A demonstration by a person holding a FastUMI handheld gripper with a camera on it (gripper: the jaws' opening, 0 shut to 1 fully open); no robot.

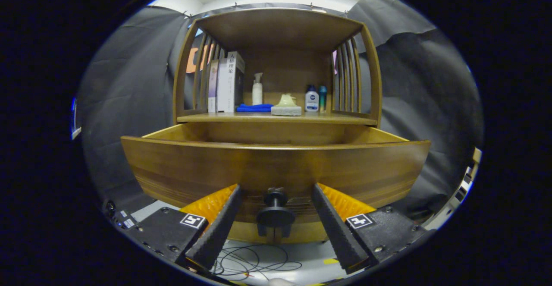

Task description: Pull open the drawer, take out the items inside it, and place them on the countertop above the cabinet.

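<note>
The tongs (276,199) are spread wide at the bottom of the frame, and they hold nothing. Their two fingers (217,227) stand apart on each side of the round dark knob (276,210), and neither one touches it. The knob sticks out from the front of the drawer (276,169), low in the middle of the frame. The drawer is wooden and is pulled out toward the tongs, so its front board runs wide across the middle of the frame. Its open top can be seen just above that board, but the inside is hidden, so I cannot tell what lies in it. Right above and behind the drawer is the tabletop (336,118) of the cabinet, with a wooden roof over it and slatted sides. On the tabletop, at the left, some books (226,83) stand upright. Just right of them lies a folded blue cloth (254,108), and a white spray bottle (257,89) stands behind it. In the middle sits a pale box (286,110) with something soft and light green on top. To the right stand a small white bottle (311,99) with a dark cap and a teal bottle (322,96) close beside it. Under the drawer, between the fingers, thin black wires (254,262) curl on the pale floor.
</note>
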